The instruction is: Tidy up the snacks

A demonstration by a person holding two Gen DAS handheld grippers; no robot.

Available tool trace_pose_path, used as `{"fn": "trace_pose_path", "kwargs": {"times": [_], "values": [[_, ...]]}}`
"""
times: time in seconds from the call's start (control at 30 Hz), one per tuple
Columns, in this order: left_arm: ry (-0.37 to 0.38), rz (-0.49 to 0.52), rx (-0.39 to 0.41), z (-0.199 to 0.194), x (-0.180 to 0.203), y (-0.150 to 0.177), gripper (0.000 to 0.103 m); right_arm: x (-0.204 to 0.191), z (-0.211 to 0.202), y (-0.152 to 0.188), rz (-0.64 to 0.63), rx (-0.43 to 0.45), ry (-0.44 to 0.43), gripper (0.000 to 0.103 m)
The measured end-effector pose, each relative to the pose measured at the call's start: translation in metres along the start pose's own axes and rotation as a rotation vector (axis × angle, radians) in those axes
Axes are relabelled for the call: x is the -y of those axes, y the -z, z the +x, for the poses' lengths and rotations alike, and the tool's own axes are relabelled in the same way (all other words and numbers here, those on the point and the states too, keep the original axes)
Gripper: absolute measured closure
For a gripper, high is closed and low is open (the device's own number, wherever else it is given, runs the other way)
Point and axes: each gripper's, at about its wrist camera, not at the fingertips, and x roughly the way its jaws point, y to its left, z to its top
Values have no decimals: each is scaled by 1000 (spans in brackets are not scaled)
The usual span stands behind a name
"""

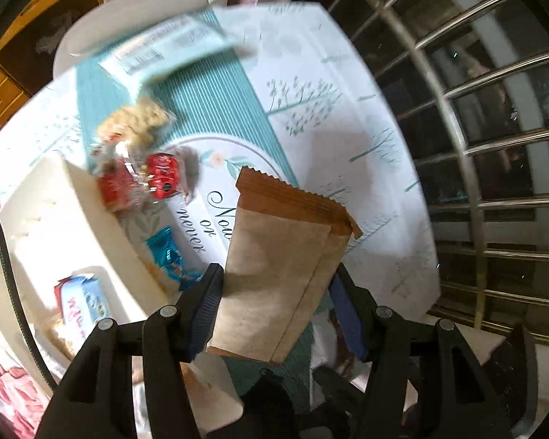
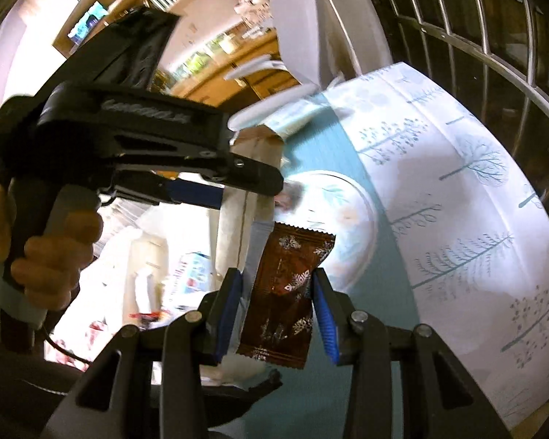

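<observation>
White tray (image 1: 73, 226) sits at the table's left edge; inside it lies a blue-and-white packet (image 1: 82, 301). Just beside the tray's right wall, on the patterned tablecloth (image 1: 347, 139), lie a red-wrapped snack (image 1: 163, 175) and a small blue packet (image 1: 166, 252); a clear bag of pale biscuits (image 1: 135, 122) lies farther back, blurred. Left gripper (image 1: 274, 285) is clamped on a tan paper snack packet (image 1: 282, 256), held upright above the cloth's centre, serrated brown top edge away from the camera. Right gripper (image 2: 278, 292) is closed on a dark brown foil snack (image 2: 285, 292) with snowflake print, lifted over the teal stripe, just right of the tan packet. Metal window bars (image 1: 494, 146) stand past the table's right edge.
</observation>
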Motion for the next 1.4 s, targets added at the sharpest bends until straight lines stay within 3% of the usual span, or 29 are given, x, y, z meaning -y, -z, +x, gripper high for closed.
{"fn": "trace_pose_path", "kwargs": {"times": [0.17, 0.2, 0.27, 0.37, 0.6, 0.8, 0.87, 0.93, 1.0, 1.4], "values": [[22, -21, 68, -46, -9, 27, 49, -26, 0, 7, 3, 5, -37, 63], [20, -24, 80, -52, -12, 34, 53, -32, 0, 10, 2, 4, -48, 63], [10, -39, 95, -59, -18, 48, 74, -46, 3, 14, -3, -2, -77, 63], [30, -76, 115, -69, -42, 71, 75, -69, 11, 21, -27, -20, -107, 63], [0, -189, 155, -91, -109, 123, 77, -126, 34, 36, -121, -71, -170, 63], [-22, -271, 177, -96, -157, 166, 77, -158, 42, 54, -186, -105, -169, 62], [-25, -278, 192, -98, -165, 179, 77, -164, 45, 57, -202, -118, -140, 61], [-24, -275, 214, -100, -170, 192, 77, -169, 47, 60, -210, -133, -123, 42], [-19, -269, 236, -101, -171, 203, 77, -172, 47, 63, -203, -129, -112, 31], [-56, -279, 259, -91, -168, 234, 77, -160, 38, 69, -177, -111, -89, 30]]}}
